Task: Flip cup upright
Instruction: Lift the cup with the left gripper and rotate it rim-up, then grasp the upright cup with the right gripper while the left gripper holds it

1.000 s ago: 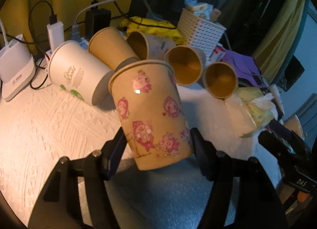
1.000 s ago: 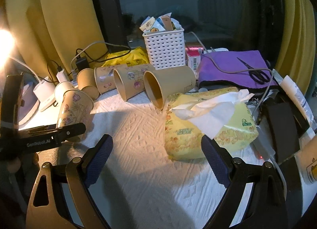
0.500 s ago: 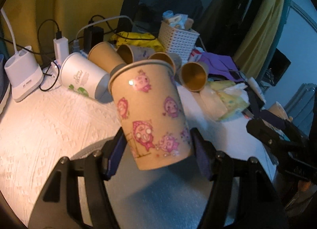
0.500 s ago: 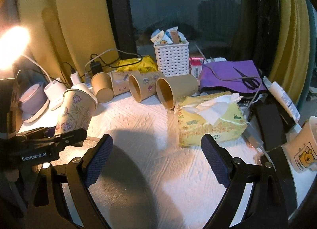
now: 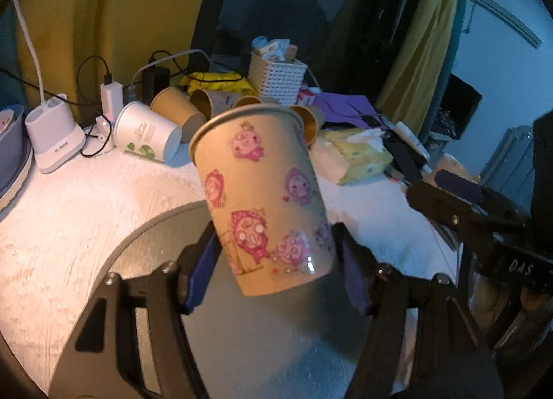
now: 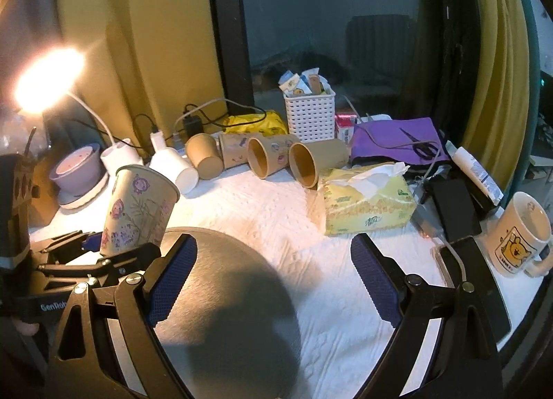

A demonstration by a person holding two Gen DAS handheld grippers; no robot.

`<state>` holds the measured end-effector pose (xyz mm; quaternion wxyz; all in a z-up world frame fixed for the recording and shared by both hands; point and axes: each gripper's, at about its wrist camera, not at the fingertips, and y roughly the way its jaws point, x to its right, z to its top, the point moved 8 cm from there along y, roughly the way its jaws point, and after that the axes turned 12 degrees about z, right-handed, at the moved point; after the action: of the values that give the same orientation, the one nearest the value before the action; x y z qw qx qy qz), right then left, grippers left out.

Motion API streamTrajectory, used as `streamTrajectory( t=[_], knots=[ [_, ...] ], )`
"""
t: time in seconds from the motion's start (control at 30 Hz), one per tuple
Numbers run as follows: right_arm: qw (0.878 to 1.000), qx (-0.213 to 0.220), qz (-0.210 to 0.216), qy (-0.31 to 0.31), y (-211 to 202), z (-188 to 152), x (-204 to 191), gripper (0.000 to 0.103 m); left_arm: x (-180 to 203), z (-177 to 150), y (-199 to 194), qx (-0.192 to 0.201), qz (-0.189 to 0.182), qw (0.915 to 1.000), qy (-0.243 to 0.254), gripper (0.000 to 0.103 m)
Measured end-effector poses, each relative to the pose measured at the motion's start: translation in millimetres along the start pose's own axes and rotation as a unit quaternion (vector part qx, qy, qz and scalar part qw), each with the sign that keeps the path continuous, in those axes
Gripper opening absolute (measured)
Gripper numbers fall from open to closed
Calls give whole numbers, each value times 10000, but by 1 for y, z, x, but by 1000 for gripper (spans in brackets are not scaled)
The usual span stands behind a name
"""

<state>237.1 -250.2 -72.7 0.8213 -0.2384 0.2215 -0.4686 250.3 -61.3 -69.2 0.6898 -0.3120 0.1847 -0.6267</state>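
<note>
My left gripper (image 5: pixel 276 271) is shut on a tan paper cup with pink cartoon prints (image 5: pixel 259 198). The cup is mouth-up, tilted slightly, held above a round grey disc (image 5: pixel 159 243) on the white cloth. The same cup (image 6: pixel 138 205) and left gripper (image 6: pixel 100 254) show at the left of the right wrist view. My right gripper (image 6: pixel 273 281) is open and empty above the disc (image 6: pixel 235 295). Several paper cups lie on their sides at the back (image 6: pixel 266 157), among them a white one (image 5: pixel 148 133).
A yellow tissue box (image 6: pixel 366 205) sits right of centre. A white basket (image 6: pixel 309 112), purple pouch with scissors (image 6: pixel 397 136), chargers and cables line the back. A lit lamp (image 6: pixel 48 77) and bowl (image 6: pixel 76 167) are at left. A mug (image 6: pixel 518 233) and phone stand at right.
The left gripper has lifted the printed cup higher and pulled it back over the grey disc. The right gripper has also drawn back and up, so more of the table shows.
</note>
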Motion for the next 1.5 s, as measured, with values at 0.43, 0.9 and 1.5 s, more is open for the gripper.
streamTrajectory(
  t=[0.43,0.9,1.5],
  knots=[
    [9996,172,204,33,-44,-27,-44,92,15,-45,-79,597,-215,9975,316,66],
    [9990,315,271,-187,-97,-53,-87,93,9,-108,-142,1296,-37,9900,555,66],
    [9807,8,1926,327,-113,-92,-157,93,11,-157,-175,1915,282,9721,1325,66]
  ],
)
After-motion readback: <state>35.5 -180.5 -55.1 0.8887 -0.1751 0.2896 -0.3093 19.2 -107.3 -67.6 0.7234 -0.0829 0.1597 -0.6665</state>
